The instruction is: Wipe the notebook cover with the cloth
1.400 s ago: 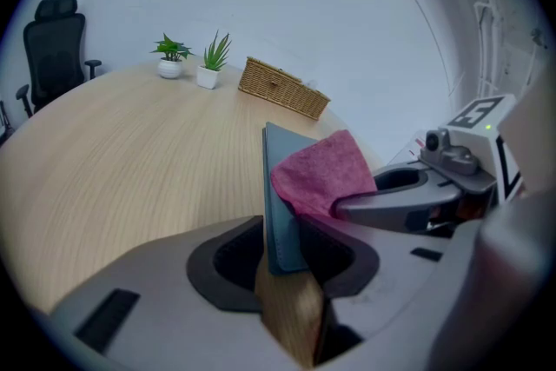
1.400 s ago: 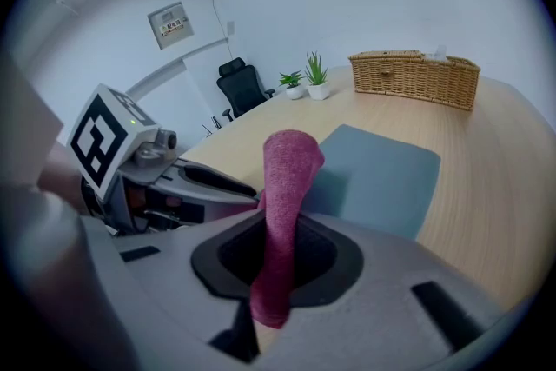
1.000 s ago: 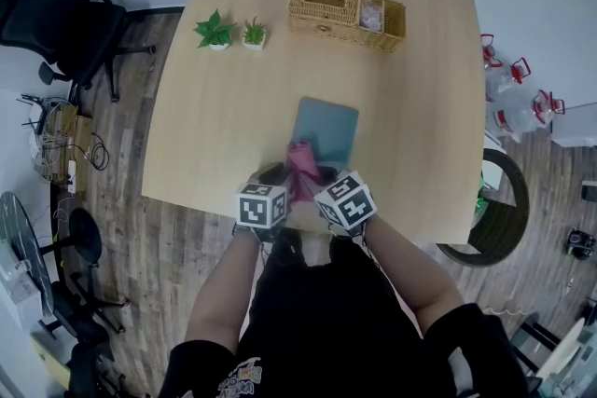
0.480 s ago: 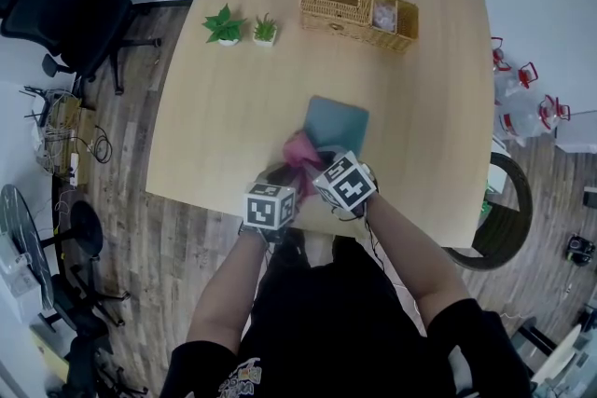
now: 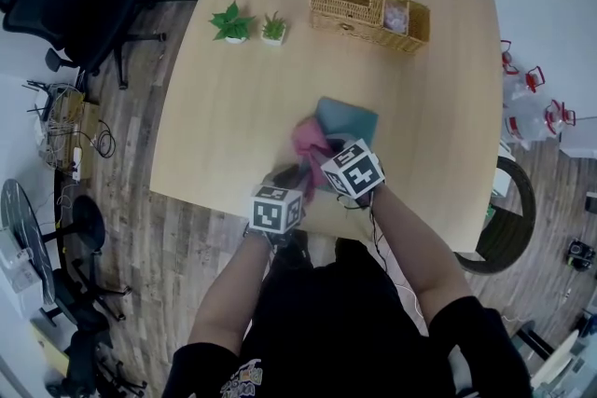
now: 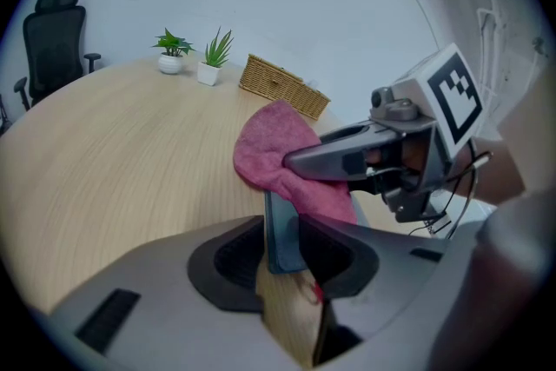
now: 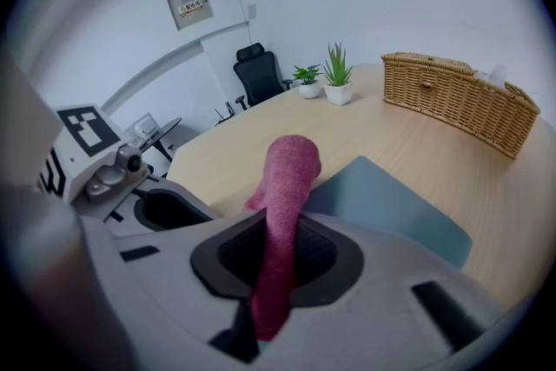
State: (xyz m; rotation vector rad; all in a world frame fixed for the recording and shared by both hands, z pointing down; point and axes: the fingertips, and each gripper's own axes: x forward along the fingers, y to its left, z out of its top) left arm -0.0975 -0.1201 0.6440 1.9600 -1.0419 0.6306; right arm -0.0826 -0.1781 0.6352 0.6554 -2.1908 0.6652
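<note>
Since everything rests on the broad pale wooden bench (image 5: 215, 135), we begin there: a woven wicker basket (image 5: 370, 11) and two small potted plants (image 5: 252, 23) stand at its far side, well apart from the work. Near our edge lies the flat teal-blue notebook (image 5: 353, 116), its long axis running away from us and slanting a little to the right. The fuzzy pink cloth (image 5: 306, 137) is bunched over its near left corner.

Our right hand-held gripper (image 7: 276, 252) pinches that cloth, whose free end pokes out forward. Most of the bare cover lies ahead and to the right of it. That is the way the wipe has to travel, we judge, and the right hand is the nearer one. Our left hand-held gripper (image 6: 282, 230) pinches the notebook's near edge and pins it.

From the head view the marker cubes (image 5: 353, 171) hide both pairs of jaws. Only the left gripper view shows the notebook's edge between its pads, and only the right gripper view shows the cloth clamped and the open cover beyond.
</note>
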